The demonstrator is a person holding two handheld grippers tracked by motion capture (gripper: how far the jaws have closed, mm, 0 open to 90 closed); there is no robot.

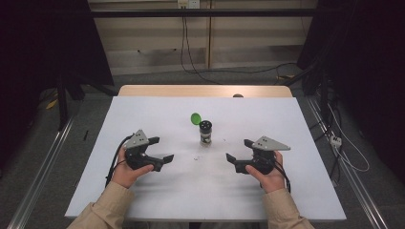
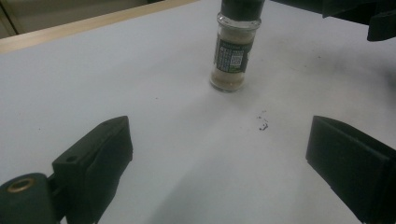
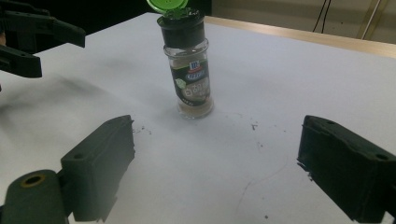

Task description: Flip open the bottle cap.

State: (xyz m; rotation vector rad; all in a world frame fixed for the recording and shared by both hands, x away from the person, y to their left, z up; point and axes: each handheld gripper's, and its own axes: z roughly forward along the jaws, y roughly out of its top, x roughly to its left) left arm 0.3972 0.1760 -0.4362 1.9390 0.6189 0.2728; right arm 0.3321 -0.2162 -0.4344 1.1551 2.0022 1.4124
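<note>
Both claws [image 1: 163,149] [image 1: 237,150] gape empty; spice jar [image 2: 232,51] top cut off.

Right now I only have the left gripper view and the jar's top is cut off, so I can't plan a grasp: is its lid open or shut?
Observer: Open. The green flip lid stands up off the black cap of the spice jar.
Operator: Which way does the lid hang?
Observer: In the high view it tips toward the far left of the jar, away from the person.
Operator: Is my other gripper free?
Observer: Yes. The right gripper is open and empty, right of the jar; the left gripper is open too.
Operator: Is either touching the jar?
Observer: No, both sit apart from it on the white table.
</note>
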